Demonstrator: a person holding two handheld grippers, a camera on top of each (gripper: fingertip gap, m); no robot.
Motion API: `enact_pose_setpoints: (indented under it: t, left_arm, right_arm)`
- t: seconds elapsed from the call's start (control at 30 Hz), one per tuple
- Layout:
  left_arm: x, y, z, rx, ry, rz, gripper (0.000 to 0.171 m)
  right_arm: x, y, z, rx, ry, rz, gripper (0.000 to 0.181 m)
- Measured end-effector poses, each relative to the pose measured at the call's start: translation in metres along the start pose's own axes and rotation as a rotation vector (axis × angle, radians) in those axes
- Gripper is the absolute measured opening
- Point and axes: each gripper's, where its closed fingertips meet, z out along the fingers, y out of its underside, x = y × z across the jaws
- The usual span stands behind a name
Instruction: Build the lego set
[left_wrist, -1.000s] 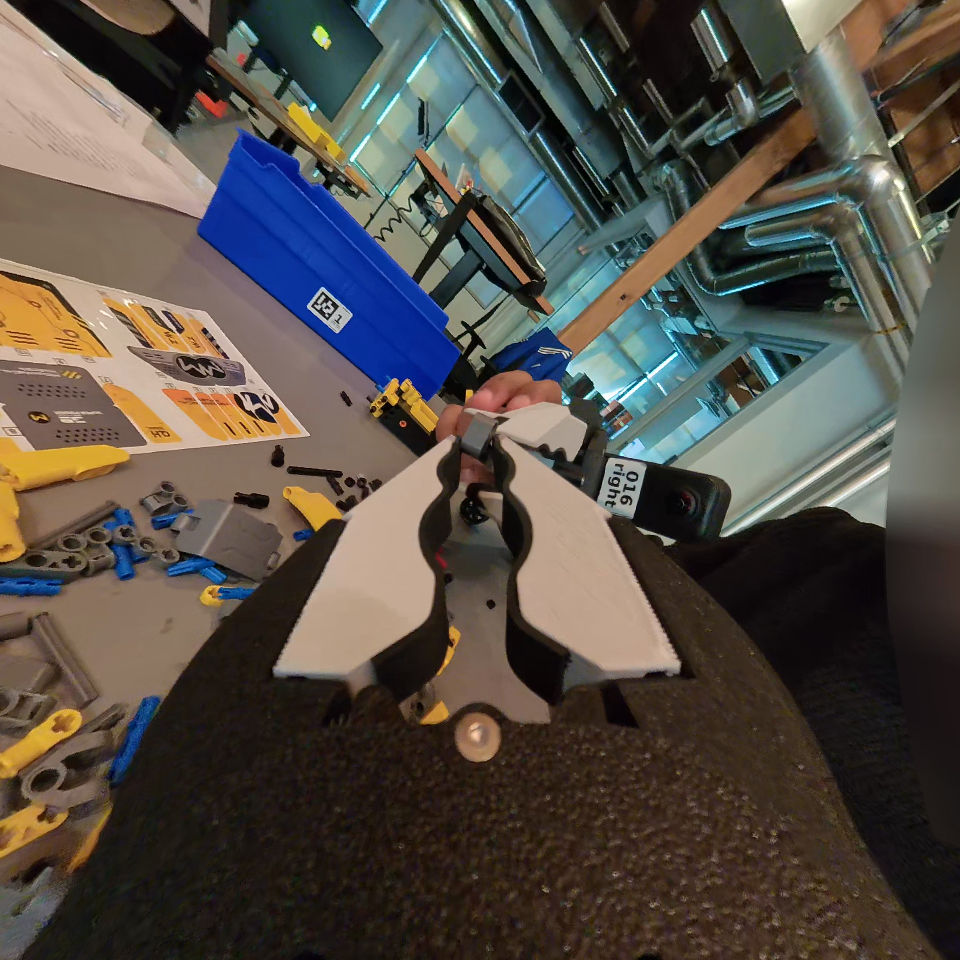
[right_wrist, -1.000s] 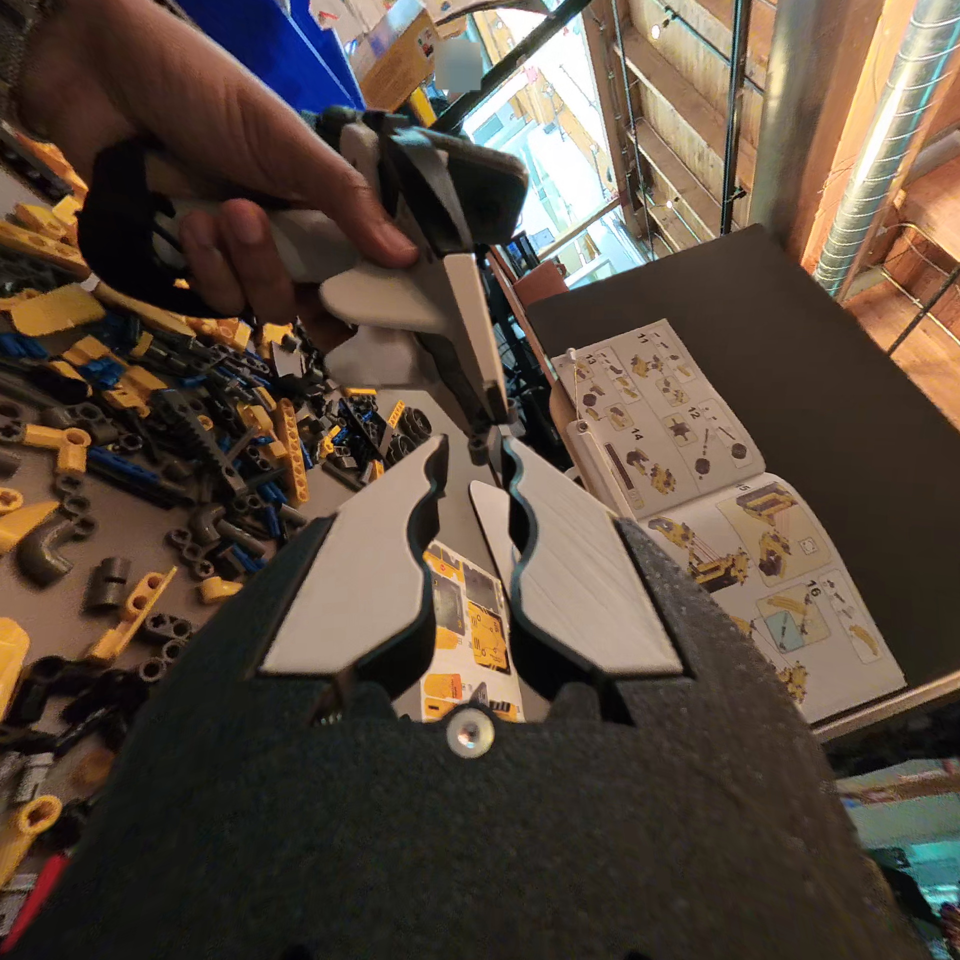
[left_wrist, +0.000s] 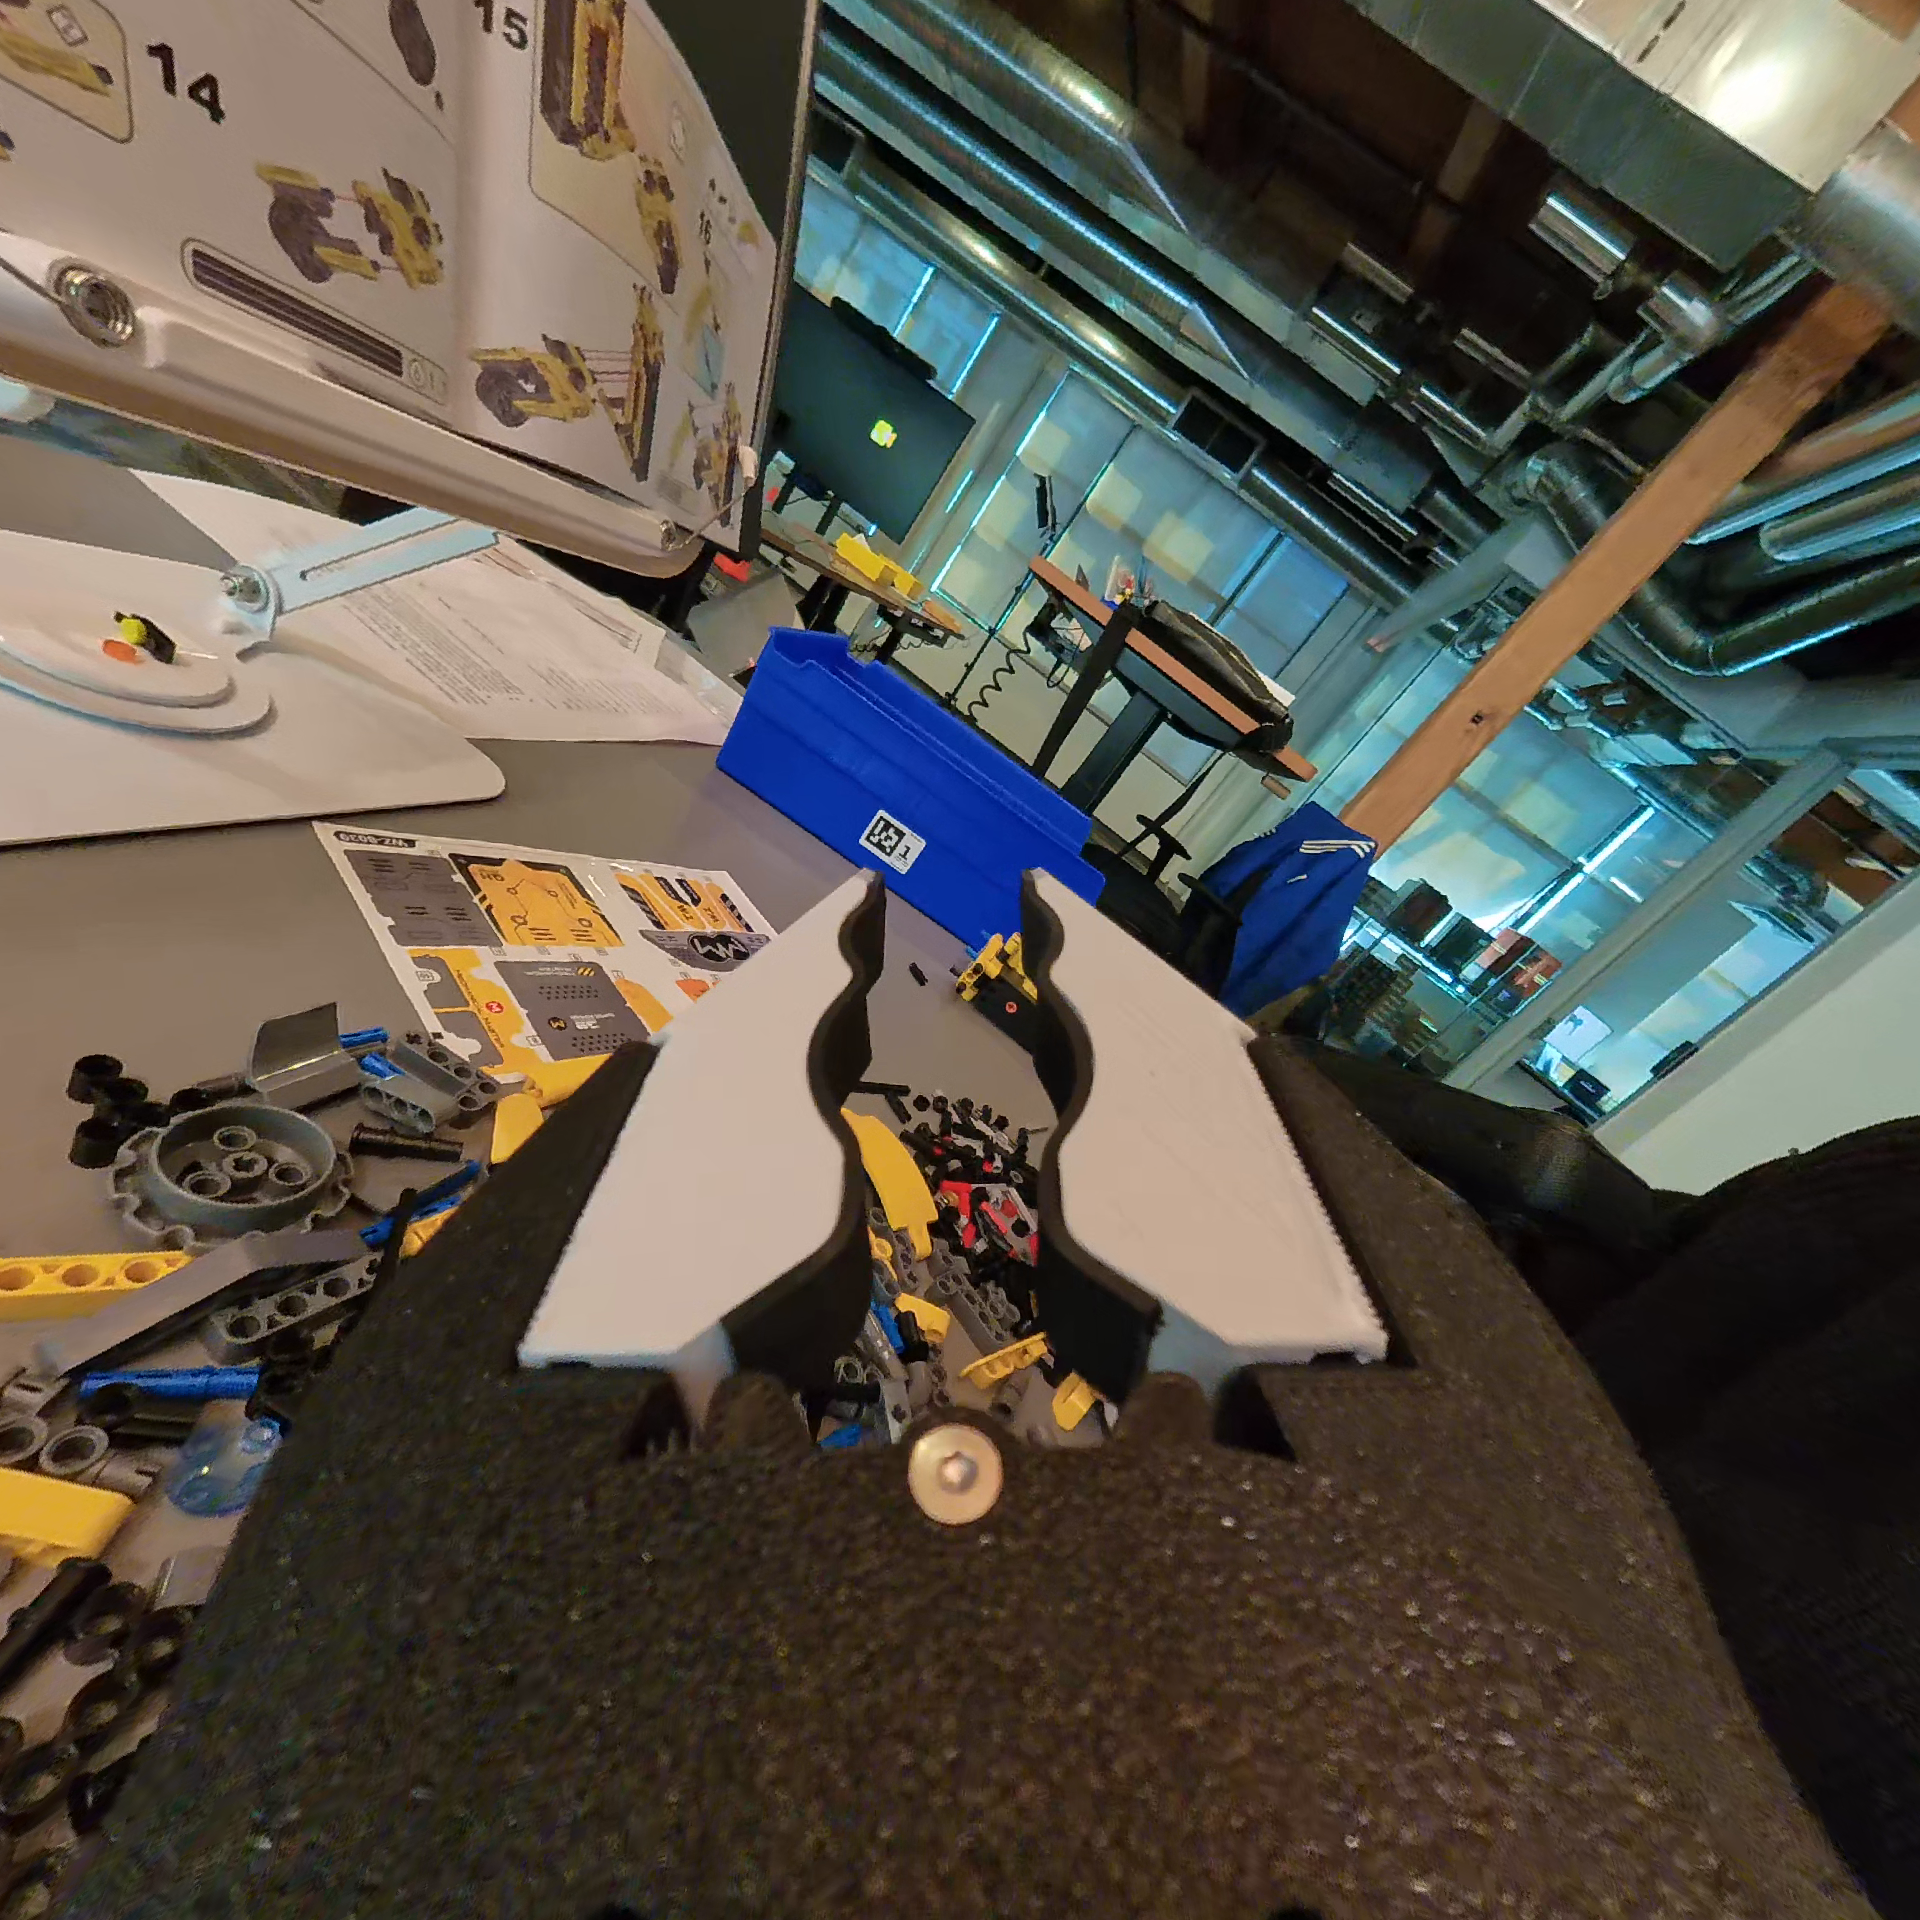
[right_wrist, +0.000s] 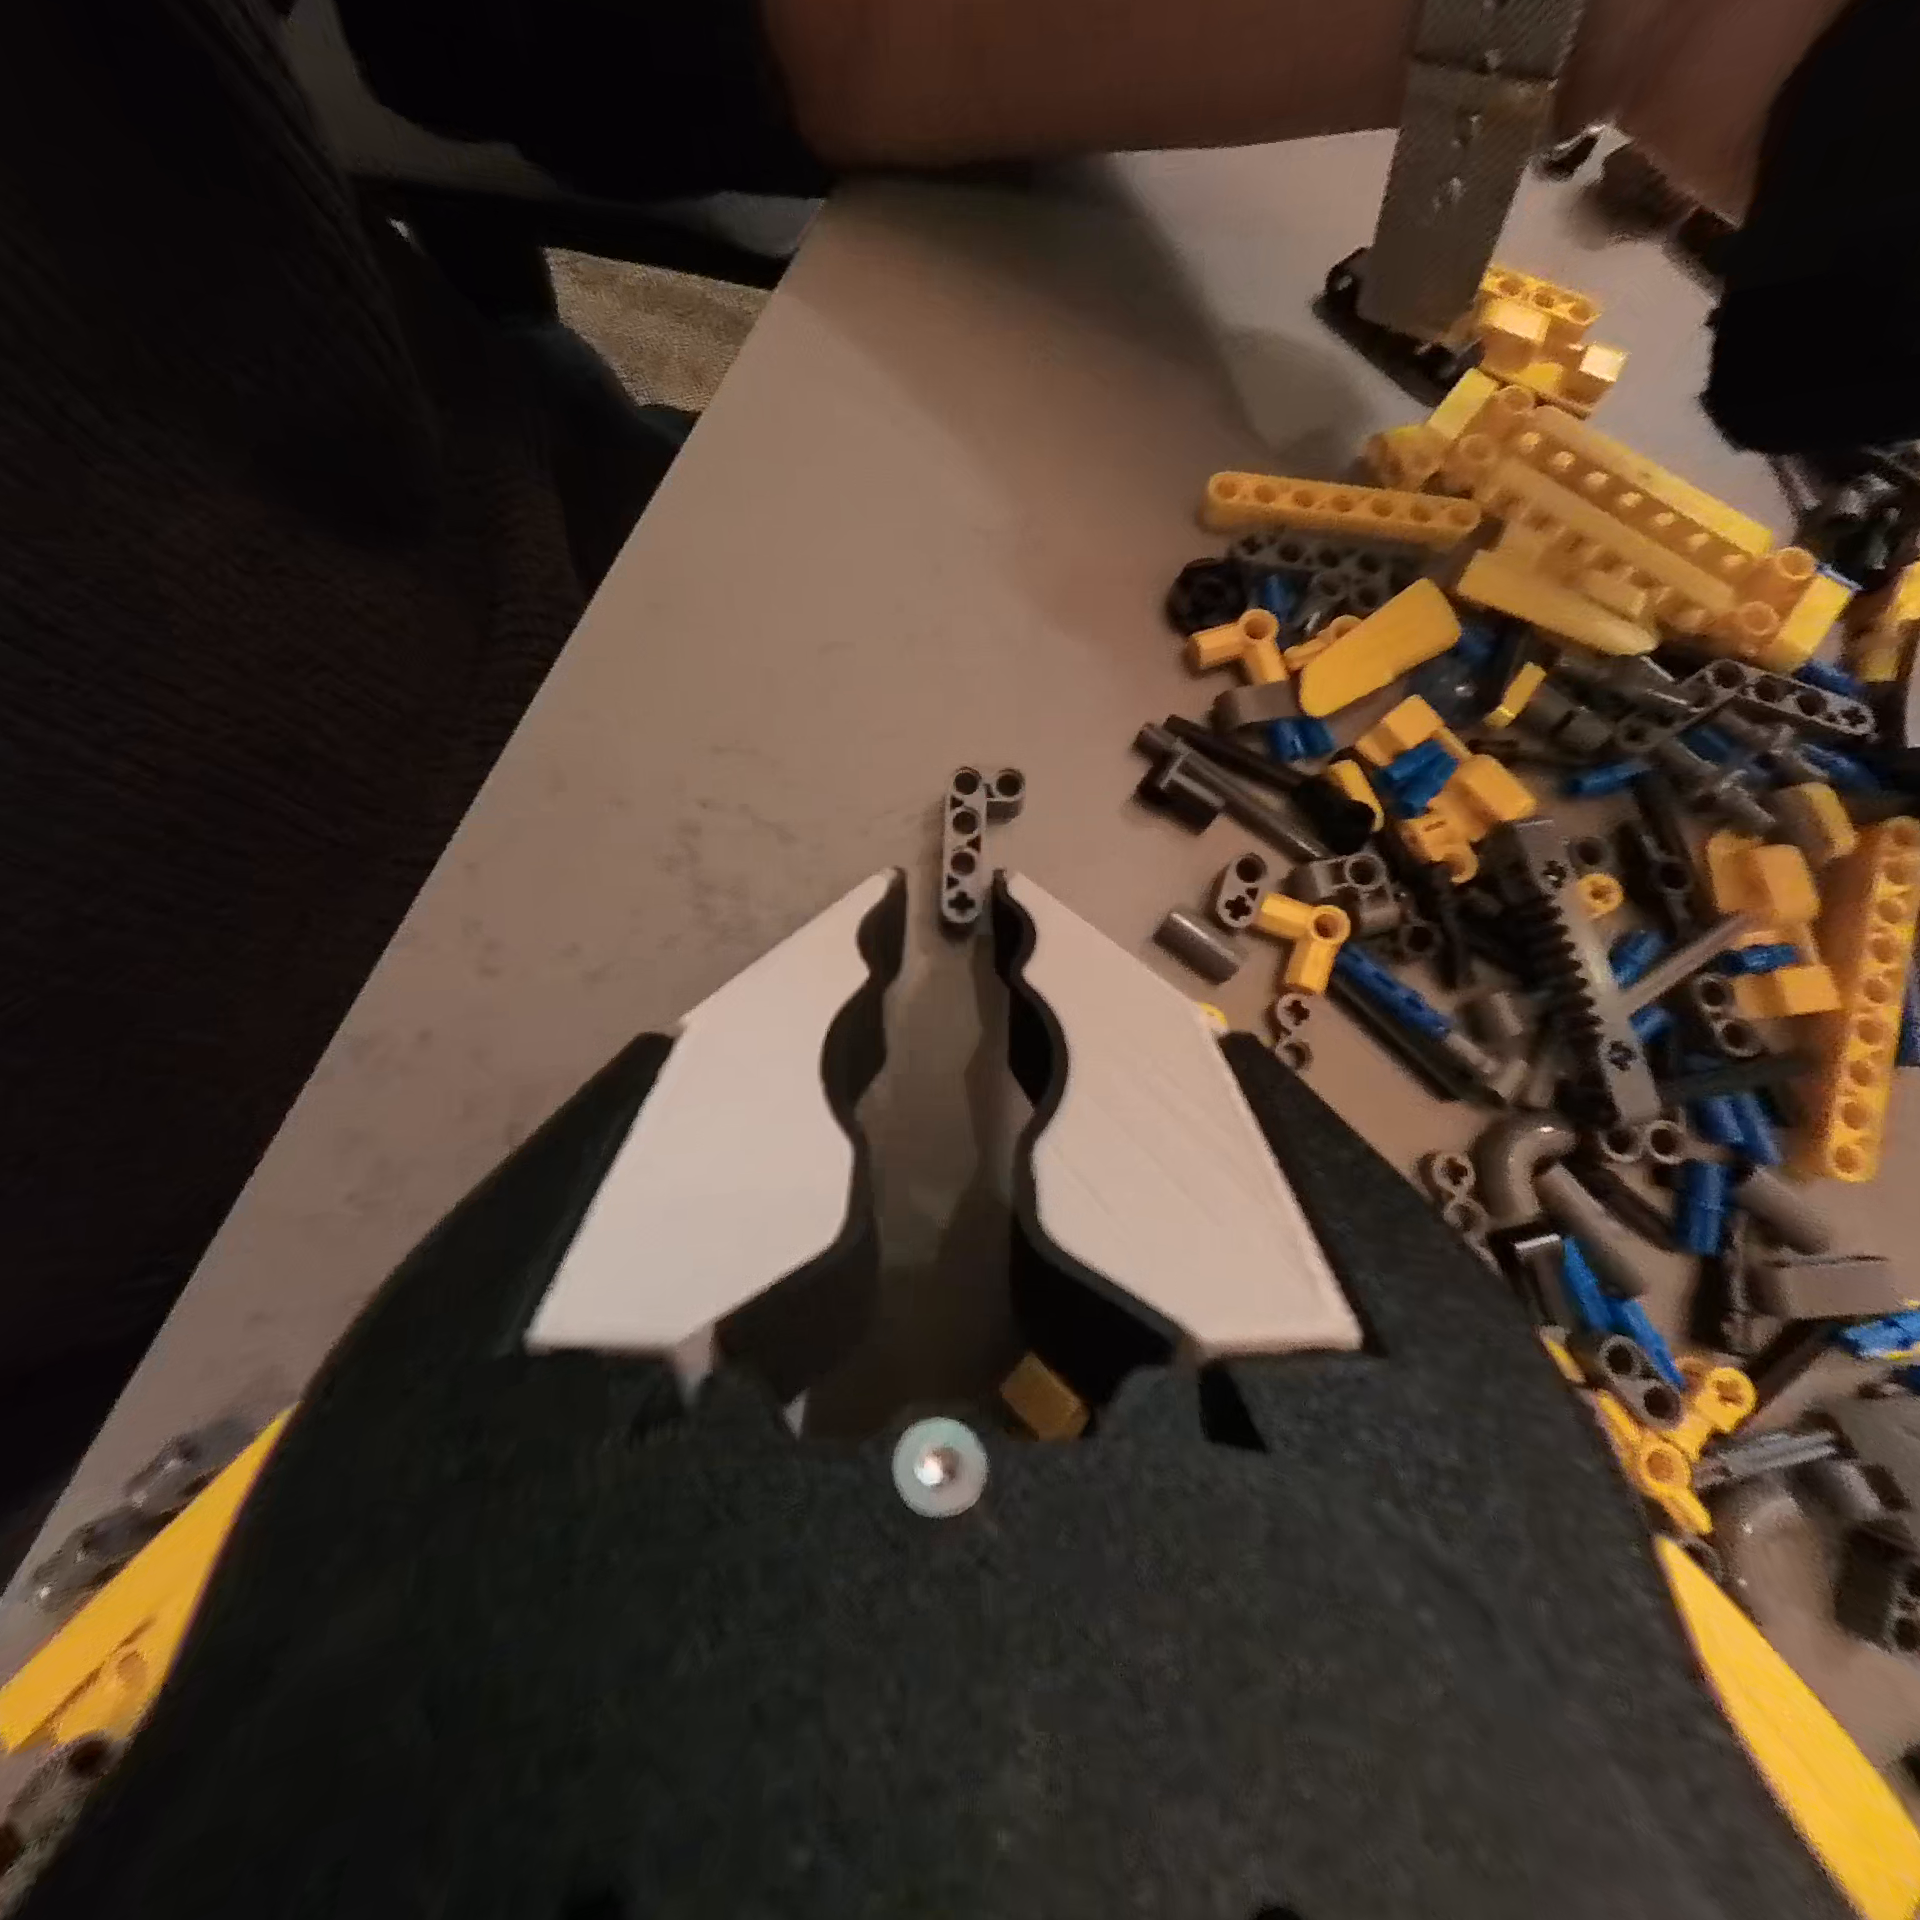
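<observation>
The right tongs (right_wrist: 948, 883) are drawn close together on the lower end of a dark grey L-shaped pin-hole beam (right_wrist: 964, 831). The beam sticks straight out past the fingertips, with its short foot at the far end, over a bare stretch of the grey worktop (right_wrist: 831, 520). It looks sharp while the surface beneath it smears, so I judge it to be carried, not lying loose. The pinch takes only the last hole or so. A grip that shallow lets the beam swivel between the pads, so steady pressure and a level wrist are what suit it. Just to the right lies the heap of yellow, blue and grey building parts (right_wrist: 1558, 831), apart from the beam. A person's forearm (right_wrist: 1039, 83) crosses the top of that view. The left tongs (left_wrist: 951, 894) stand apart with nothing between them, raised over another scatter of small parts (left_wrist: 935, 1195). A grey toothed turntable ring (left_wrist: 234, 1153) sits to their left. A sticker sheet (left_wrist: 540, 935) and a blue bin (left_wrist: 894, 769) lie beyond. An open instruction booklet (left_wrist: 416, 208) is propped on a white stand above the worktop.
</observation>
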Motion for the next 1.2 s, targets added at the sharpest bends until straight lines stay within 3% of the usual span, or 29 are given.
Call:
enact_pose_setpoints:
  t: [0.23, 0.4, 0.83, 1.2]
  left_arm:
    - [0.001, 0.005, 0.004, -0.019, 0.009, -0.008, 0.025]
    - [0.001, 0.007, 0.005, -0.025, 0.011, -0.012, 0.025]
    - [-0.002, 0.009, 0.006, -0.029, 0.008, -0.025, 0.025]
    - [-0.006, 0.011, 0.005, -0.032, -0.001, -0.039, 0.025]
  right_arm:
    - [-0.009, 0.001, -0.002, 0.001, -0.046, 0.008, 0.026]
    - [-0.002, 0.002, -0.002, -0.014, -0.016, 0.006, 0.008]
    - [-0.02, 0.011, -0.012, -0.097, -0.139, 0.124, 0.008]
    - [-0.029, 0.011, -0.014, -0.107, -0.167, 0.14, 0.019]
